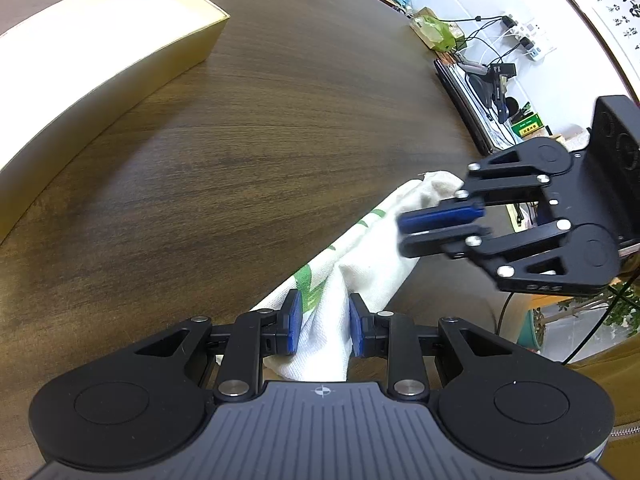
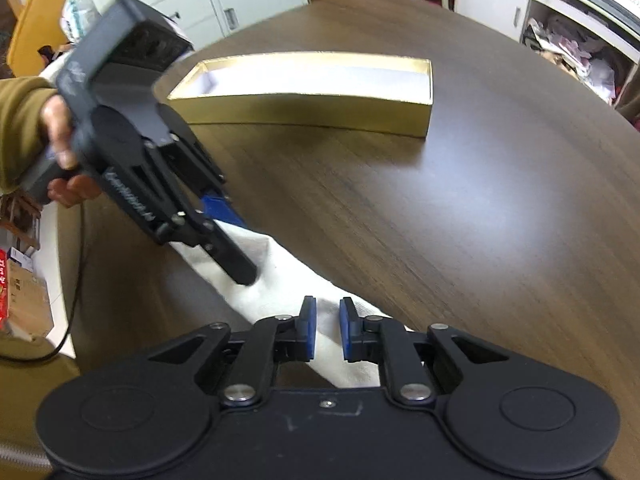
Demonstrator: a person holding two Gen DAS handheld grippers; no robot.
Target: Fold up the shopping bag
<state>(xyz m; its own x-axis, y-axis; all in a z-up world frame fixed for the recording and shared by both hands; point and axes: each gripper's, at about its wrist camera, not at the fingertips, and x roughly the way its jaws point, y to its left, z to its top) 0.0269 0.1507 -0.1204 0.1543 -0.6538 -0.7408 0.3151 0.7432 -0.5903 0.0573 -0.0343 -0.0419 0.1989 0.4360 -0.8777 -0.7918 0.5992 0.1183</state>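
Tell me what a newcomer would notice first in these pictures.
First, the cream cloth bag with green print, bunched into a long roll on the dark wooden table. The left gripper and right gripper each have it between their jaws at opposite ends. Behind them, an open gold box with a white inside lies on the table.

Left gripper (image 1: 324, 324): matte black linkage arms, silver screws, blue pads, ribbed grey housing with a small white crosshair mark.
Right gripper (image 2: 328, 328): black arms with triangular cutouts, round black discs, blue pads, silver pivot screws.
Left hand (image 2: 60, 152): bare skin, olive-brown sleeve at the wrist.
Cable (image 2: 76, 280): thin, black.
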